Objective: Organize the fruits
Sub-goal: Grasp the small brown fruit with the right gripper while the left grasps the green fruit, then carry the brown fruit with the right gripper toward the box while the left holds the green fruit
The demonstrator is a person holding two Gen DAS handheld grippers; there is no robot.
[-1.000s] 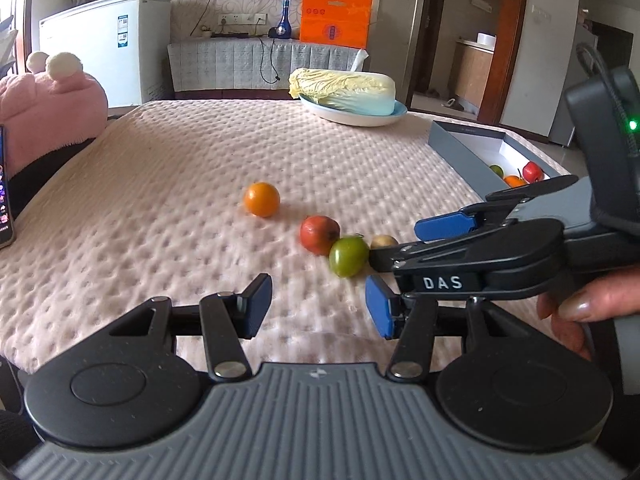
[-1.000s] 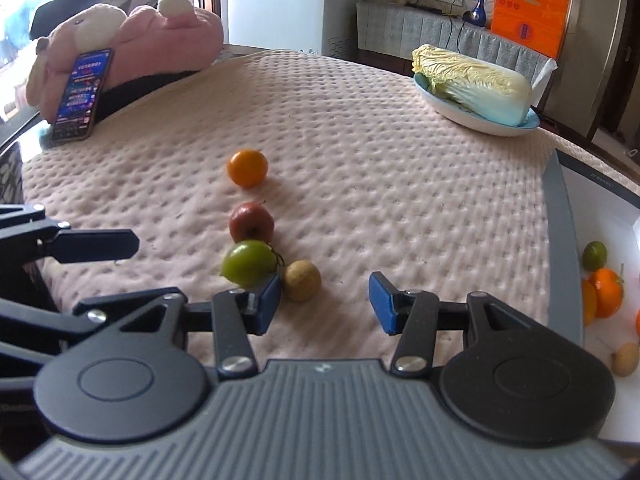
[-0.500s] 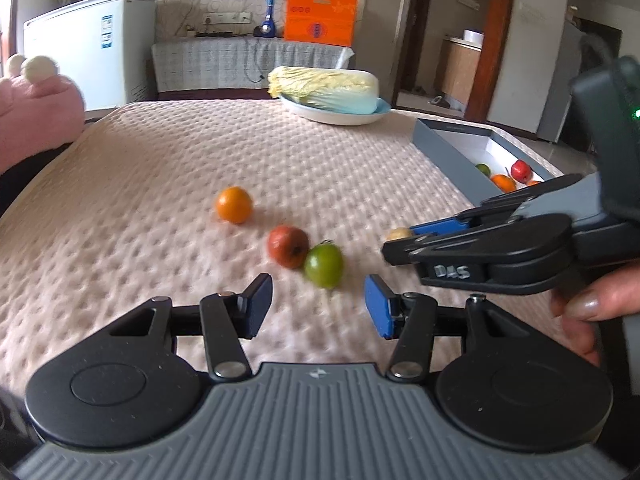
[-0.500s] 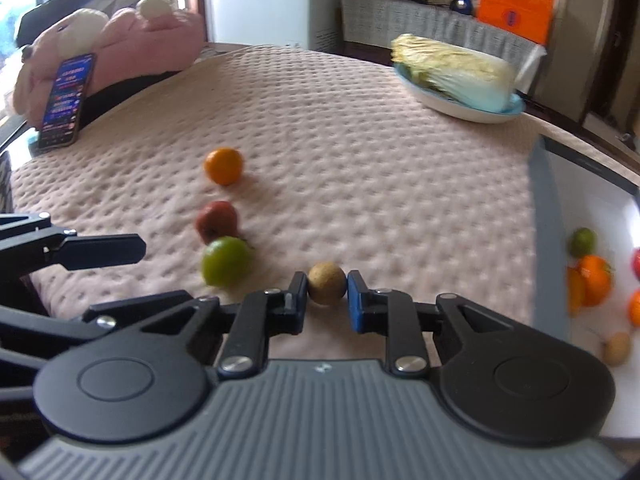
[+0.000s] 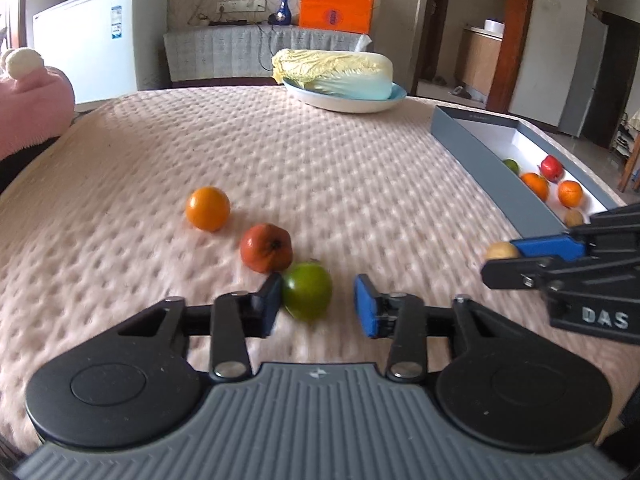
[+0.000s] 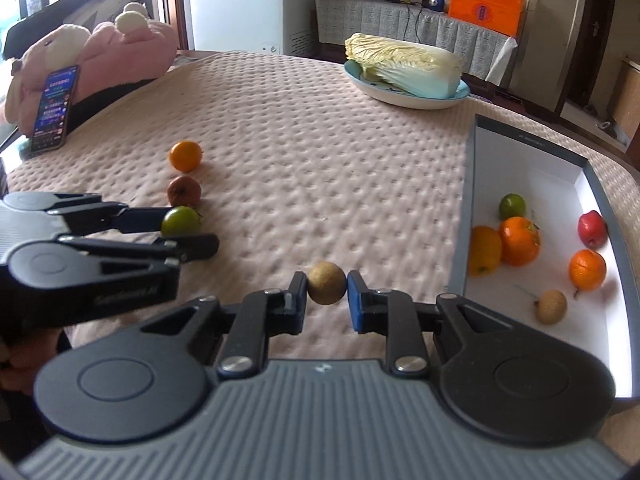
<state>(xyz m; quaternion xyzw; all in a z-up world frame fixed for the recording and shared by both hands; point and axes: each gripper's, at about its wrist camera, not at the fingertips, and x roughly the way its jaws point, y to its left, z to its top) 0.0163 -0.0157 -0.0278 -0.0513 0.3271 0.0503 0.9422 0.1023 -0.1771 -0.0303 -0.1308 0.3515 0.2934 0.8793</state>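
My right gripper (image 6: 327, 298) is shut on a small brown longan (image 6: 326, 288) and holds it above the cloth, left of the grey box (image 6: 464, 216). The longan also shows in the left wrist view (image 5: 500, 251). My left gripper (image 5: 316, 304) is open around a green fruit (image 5: 307, 297); the left pad touches it and the right pad stands apart. A red fruit (image 5: 266, 247) and an orange (image 5: 208, 208) lie beyond it. The box holds several fruits, among them an orange (image 6: 519, 240) and a second longan (image 6: 551, 307).
A plate with a napa cabbage (image 6: 404, 66) stands at the far side of the table. A phone (image 6: 54, 109) leans on a pink plush toy (image 6: 100, 48) at the left edge. The pink quilted cloth (image 5: 320, 160) covers the table.
My right gripper has shut on the longan, lifted it and carried it right toward the box. My left gripper has moved forward so the green fruit sits between its fingers.
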